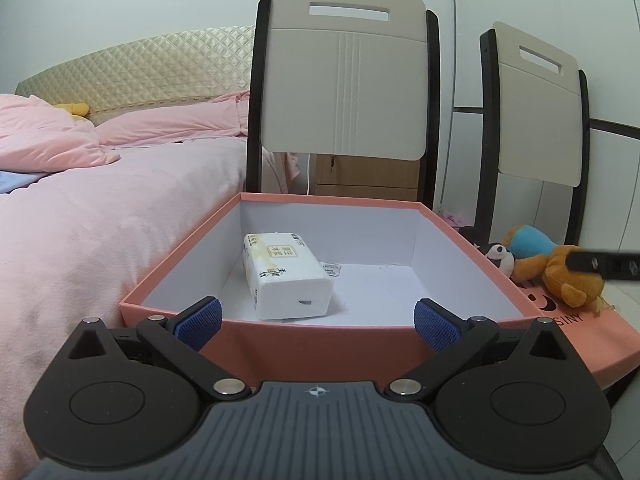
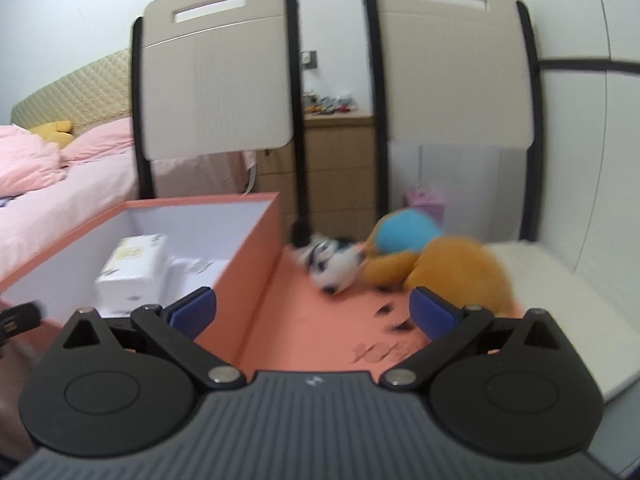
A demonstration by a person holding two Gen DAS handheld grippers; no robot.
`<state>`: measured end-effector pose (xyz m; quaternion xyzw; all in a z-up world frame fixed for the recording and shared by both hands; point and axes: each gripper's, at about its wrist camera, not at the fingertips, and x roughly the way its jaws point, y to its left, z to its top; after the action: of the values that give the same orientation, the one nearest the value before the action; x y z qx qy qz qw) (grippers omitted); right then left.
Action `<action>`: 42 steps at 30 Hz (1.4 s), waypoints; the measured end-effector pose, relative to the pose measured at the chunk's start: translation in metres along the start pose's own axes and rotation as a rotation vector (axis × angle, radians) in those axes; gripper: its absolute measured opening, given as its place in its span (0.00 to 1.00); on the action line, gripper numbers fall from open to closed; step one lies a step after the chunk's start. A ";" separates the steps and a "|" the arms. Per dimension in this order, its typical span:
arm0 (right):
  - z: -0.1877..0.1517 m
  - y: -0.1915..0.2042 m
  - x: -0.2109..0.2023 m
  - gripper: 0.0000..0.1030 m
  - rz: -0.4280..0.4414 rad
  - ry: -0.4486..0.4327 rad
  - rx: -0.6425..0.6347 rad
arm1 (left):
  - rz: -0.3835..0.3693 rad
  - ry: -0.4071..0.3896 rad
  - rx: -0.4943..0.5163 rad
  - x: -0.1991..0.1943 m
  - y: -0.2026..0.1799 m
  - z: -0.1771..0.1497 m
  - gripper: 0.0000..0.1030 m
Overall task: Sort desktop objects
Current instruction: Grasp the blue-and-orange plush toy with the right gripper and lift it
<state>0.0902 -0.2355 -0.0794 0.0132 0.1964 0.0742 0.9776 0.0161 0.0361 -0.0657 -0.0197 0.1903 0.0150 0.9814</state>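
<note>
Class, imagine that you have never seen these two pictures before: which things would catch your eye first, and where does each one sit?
First comes the open salmon-pink box in the middle, white inside, with a white tissue pack lying on its floor. To its right, on the flat pink lid, lie an orange plush toy with a blue top and a small black-and-white plush. Both the left gripper and the right gripper are open and hold nothing.

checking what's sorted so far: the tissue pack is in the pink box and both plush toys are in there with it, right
Not quite. The tissue pack is in the pink box, but both plush toys, the orange one and the black-and-white one, lie outside it on the pink lid to its right. The right wrist view shows this most clearly.
</note>
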 end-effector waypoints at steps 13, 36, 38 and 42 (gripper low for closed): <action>0.025 -0.110 0.118 1.00 -0.168 0.021 -0.061 | -0.013 0.010 0.013 0.004 -0.001 -0.002 1.00; 0.001 -0.140 0.157 0.86 -0.054 0.179 0.104 | -0.002 -0.020 -0.006 0.003 0.000 -0.003 1.00; 0.002 -0.137 0.152 0.81 -0.073 0.174 0.103 | -0.005 -0.021 -0.002 0.003 -0.001 -0.003 1.00; 0.005 -0.133 0.141 0.77 -0.107 0.160 0.104 | -0.008 -0.024 0.007 0.002 -0.004 -0.003 1.00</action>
<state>0.2394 -0.3459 -0.1359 0.0473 0.2776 0.0124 0.9594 0.0165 0.0319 -0.0690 -0.0170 0.1786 0.0106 0.9837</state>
